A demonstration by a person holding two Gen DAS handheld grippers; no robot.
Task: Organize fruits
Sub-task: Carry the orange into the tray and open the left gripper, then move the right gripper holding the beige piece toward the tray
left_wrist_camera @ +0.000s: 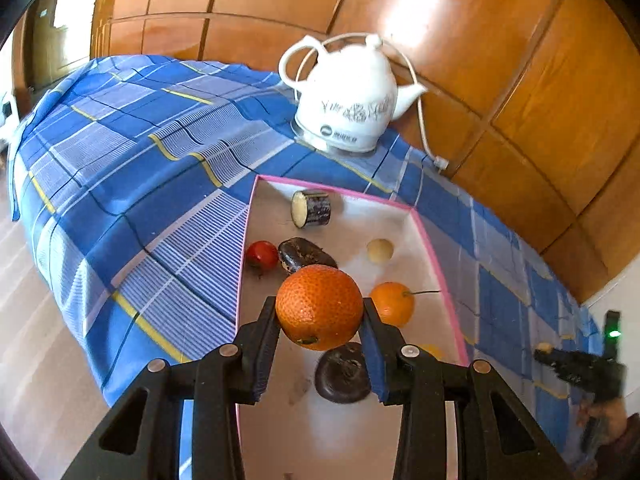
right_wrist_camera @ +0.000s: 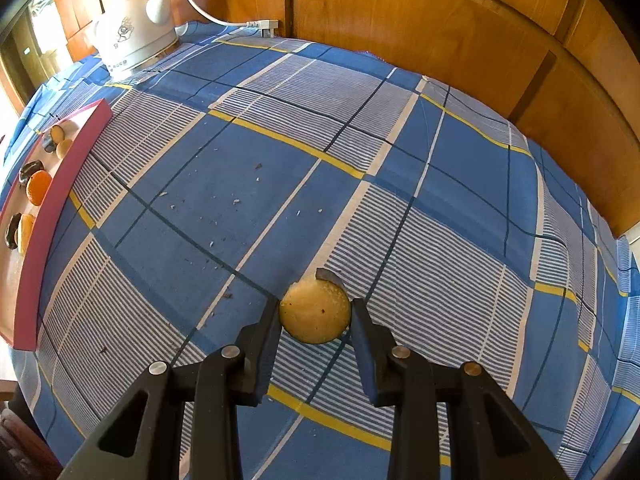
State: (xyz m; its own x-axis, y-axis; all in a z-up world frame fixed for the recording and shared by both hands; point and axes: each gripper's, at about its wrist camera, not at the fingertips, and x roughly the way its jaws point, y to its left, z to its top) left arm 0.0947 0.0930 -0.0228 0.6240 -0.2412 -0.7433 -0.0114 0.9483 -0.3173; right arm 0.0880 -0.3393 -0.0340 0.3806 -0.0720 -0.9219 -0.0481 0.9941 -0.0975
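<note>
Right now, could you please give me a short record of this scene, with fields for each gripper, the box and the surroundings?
left gripper: shut on large round orange, held above the box
right gripper: shut on pale yellow cut-faced piece, over the blue checked cloth
pink-rimmed white box: holds small red fruit, smaller orange, dark-skinned cut chunk, other dark pieces
background: white ceramic kettle, wooden panel wall
</note>
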